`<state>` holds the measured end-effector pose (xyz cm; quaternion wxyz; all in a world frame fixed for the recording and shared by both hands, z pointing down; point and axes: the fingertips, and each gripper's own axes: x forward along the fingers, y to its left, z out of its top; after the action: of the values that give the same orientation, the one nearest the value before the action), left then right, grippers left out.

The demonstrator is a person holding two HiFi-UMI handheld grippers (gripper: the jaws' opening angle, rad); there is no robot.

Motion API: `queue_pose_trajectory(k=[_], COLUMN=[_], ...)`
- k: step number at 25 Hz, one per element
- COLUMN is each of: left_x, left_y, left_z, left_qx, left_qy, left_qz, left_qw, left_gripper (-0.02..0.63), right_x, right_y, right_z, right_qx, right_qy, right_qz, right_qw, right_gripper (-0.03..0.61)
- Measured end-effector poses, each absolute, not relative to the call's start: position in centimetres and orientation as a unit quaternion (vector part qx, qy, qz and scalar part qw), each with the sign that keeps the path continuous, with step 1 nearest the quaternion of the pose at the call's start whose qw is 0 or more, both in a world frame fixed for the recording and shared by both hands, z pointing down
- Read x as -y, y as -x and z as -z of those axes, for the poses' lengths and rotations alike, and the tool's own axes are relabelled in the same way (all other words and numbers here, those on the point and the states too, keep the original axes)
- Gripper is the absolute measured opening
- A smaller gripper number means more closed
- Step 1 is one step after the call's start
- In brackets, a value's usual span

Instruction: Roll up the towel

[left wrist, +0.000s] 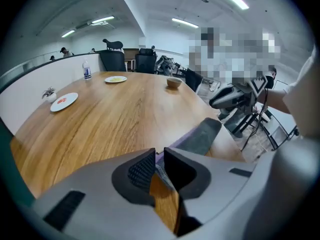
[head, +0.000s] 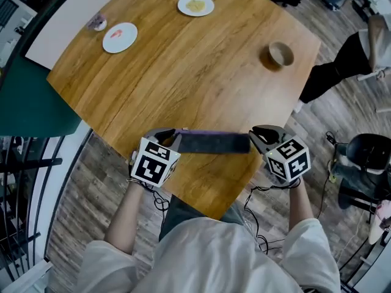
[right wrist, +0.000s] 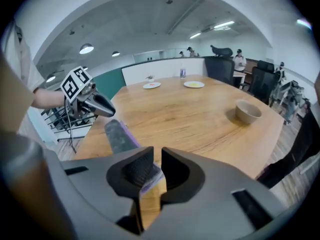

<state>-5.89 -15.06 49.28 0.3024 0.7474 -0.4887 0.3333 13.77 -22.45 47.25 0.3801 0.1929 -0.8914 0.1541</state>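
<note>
Two grippers are fixed on the towel (head: 214,143), one at each end. The left gripper (head: 175,138) has its jaws drawn in to a narrow slit, and a thin fold of the towel's left end is pinched between the pads. The right gripper (head: 257,138) is clamped the same way on the right end, with purple cloth showing between its pads.

The towel is dark grey with a purple edge and is gathered into a narrow band. It runs straight from one gripper to the other across the near corner of the wooden table (head: 201,72). Whether the band rests on the wood or hangs just clear of it cannot be told.

Elsewhere on the table:
- A white plate with a red item (head: 120,37) lies near the left edge.
- A second white plate (head: 196,5) lies at the far edge.
- A tan bowl (head: 280,55) stands near the right edge, well apart from the towel.
</note>
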Motion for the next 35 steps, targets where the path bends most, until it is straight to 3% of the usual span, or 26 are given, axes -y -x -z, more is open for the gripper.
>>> queue_pose_trajectory(k=[8,17,21,35], left_x=[15.7,14.6,14.0,14.5], left_y=[7.4,9.9,10.4,10.1], left_z=[-40.6,-29.0,-27.6,-28.1], left_qx=[0.623,0.735,0.749,0.740], left_qy=[-0.717,-0.665,-0.654,-0.663], left_qz=[-0.160,-0.044,-0.039,-0.045], left_qw=[0.268,0.124,0.098,0.102], left_gripper=[0.027,0.003,0.003,0.003], right_x=[23.2,22.3,21.7,21.7], right_y=[-15.1,-17.7,-18.5,-18.2], right_z=[-39.3,-29.9,-28.9,-27.9], right_qx=[0.892,0.873,0.867,0.865], right_qy=[-0.365,-0.467,-0.483,-0.492], right_qz=[-0.155,-0.109,-0.097,-0.072], right_qw=[0.216,0.086,0.066,0.070], right_gripper=[0.002,0.000,0.000,0.000])
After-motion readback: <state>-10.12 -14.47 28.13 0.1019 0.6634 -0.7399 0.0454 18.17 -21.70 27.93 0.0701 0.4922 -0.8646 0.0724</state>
